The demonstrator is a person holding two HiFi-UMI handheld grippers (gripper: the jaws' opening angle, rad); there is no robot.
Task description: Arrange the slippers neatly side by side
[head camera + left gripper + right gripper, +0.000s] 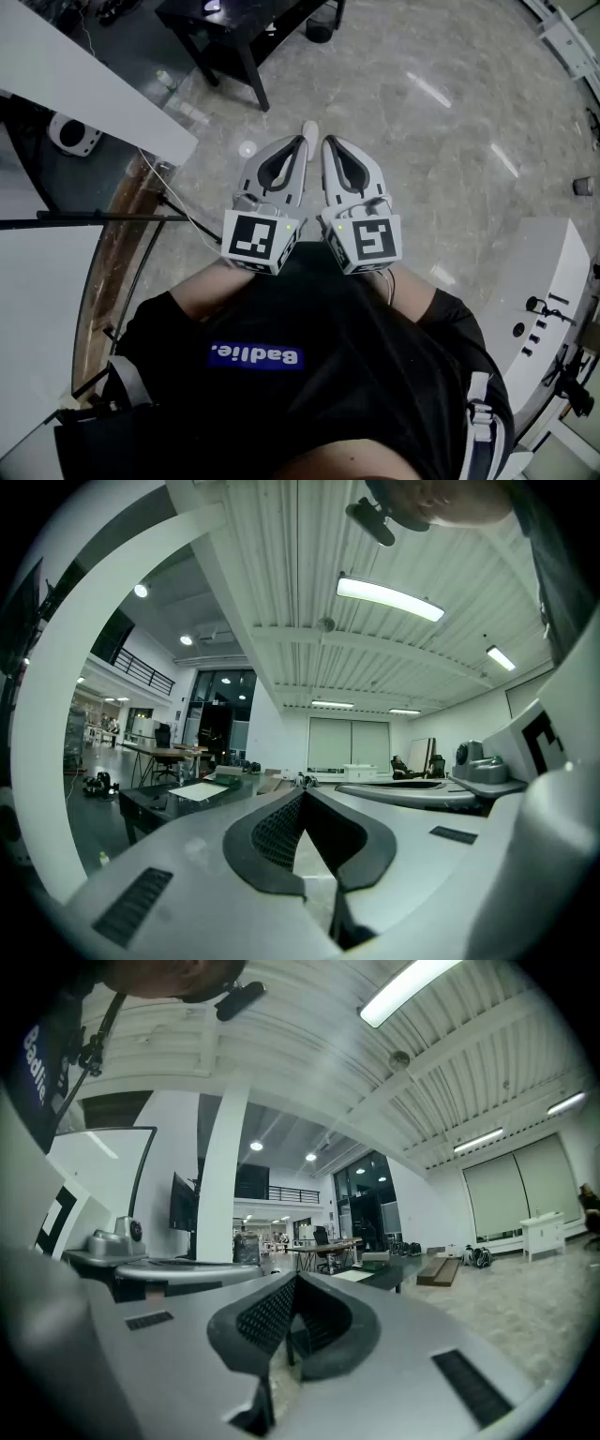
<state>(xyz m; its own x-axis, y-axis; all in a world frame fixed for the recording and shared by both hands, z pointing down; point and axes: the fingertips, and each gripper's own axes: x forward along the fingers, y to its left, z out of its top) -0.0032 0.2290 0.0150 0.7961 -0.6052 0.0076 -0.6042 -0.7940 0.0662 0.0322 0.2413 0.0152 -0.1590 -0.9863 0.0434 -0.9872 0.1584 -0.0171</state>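
Observation:
No slipper is recognisable in any view. In the head view my left gripper (302,143) and right gripper (329,143) are held side by side close in front of the person's body, over the marble floor (441,122). Both are shut and hold nothing. A small pale object (309,128) shows just past their tips; I cannot tell what it is. In the left gripper view the left gripper (302,797) has its jaws meeting at the tip, with a large hall beyond. The right gripper (294,1281) shows the same in the right gripper view.
A black table (246,33) stands on the floor ahead. A white slanted panel (94,89) and a glass edge with cables lie at the left. A white machine (548,309) is at the right. A small bottle (167,82) stands near the table.

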